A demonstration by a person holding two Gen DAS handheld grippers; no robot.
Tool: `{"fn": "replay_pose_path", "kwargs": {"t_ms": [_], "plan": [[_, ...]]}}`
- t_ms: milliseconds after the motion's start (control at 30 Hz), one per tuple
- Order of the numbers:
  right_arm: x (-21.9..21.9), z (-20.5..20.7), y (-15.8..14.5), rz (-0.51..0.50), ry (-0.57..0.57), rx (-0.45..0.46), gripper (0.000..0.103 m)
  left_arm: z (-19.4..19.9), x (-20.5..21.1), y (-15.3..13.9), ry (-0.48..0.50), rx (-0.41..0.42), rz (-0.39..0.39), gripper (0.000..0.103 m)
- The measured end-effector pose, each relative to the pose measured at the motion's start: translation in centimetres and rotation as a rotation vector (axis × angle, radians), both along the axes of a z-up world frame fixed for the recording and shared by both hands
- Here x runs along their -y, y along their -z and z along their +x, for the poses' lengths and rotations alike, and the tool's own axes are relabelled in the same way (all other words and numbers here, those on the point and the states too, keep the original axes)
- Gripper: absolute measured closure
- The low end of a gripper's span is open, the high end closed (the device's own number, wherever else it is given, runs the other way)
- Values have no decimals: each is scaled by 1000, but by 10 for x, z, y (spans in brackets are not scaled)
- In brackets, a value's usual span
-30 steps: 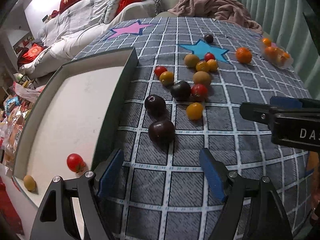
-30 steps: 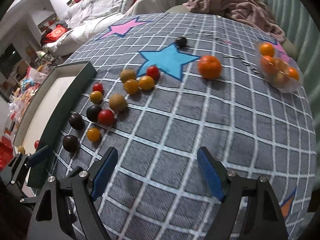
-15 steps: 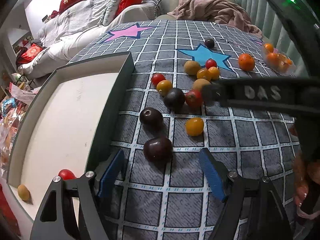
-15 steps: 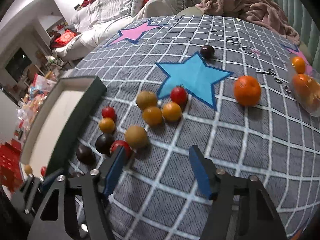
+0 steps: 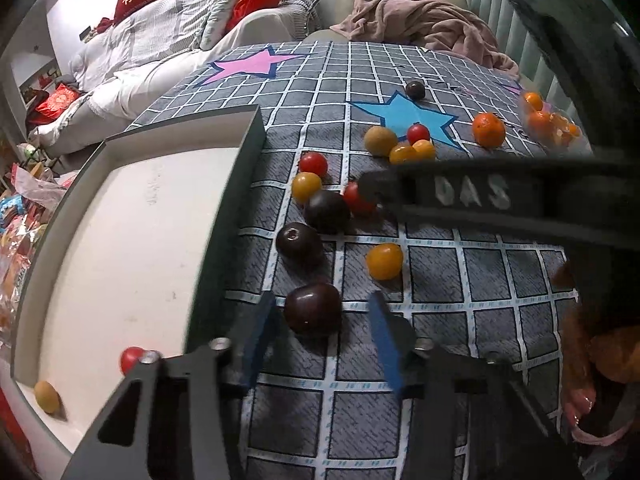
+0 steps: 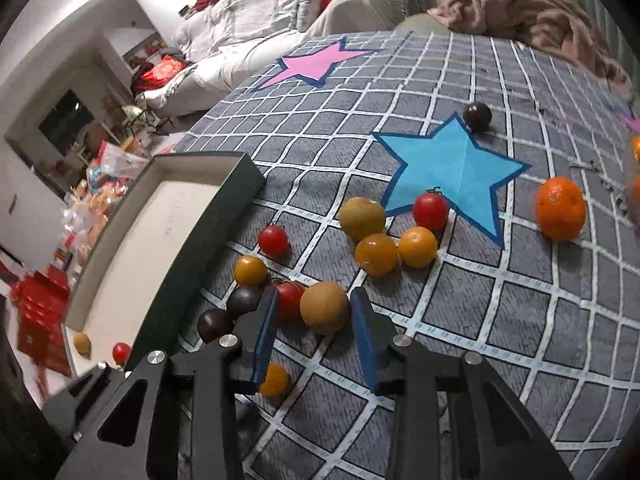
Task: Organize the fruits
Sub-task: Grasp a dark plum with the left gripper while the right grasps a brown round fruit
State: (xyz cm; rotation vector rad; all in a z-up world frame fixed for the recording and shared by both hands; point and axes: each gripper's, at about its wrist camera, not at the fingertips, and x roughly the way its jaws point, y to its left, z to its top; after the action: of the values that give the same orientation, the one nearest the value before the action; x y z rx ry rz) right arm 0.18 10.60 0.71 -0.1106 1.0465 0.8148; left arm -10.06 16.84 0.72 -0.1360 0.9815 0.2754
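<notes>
In the left wrist view, low and centre, the left gripper [image 5: 320,324] is closing around a dark plum [image 5: 313,309]; gaps still show between the blue pads and the fruit. In the right wrist view, the right gripper [image 6: 314,320] is closing on a tan round fruit [image 6: 324,307] at lower centre, with the pads close beside it but not clearly touching. The box [image 5: 224,216] fills the left, holding a red tomato [image 5: 130,358] partly hidden by the gripper's frame.
</notes>
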Motion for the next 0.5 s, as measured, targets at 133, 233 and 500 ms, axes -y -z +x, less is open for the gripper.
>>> {"fn": "replay_pose_path", "kwargs": {"t_ms": [133,233,500], "plan": [[19,-7,-1,11,24,2,76,-4,-4,-1,1,3,-9,72],[35,-12,-3,9,37,8,76,-9,-3,0,14,15,1,72],[48,-20,-2,-9,38,30,76,-20,-1,0,83,29,41,72]]}}
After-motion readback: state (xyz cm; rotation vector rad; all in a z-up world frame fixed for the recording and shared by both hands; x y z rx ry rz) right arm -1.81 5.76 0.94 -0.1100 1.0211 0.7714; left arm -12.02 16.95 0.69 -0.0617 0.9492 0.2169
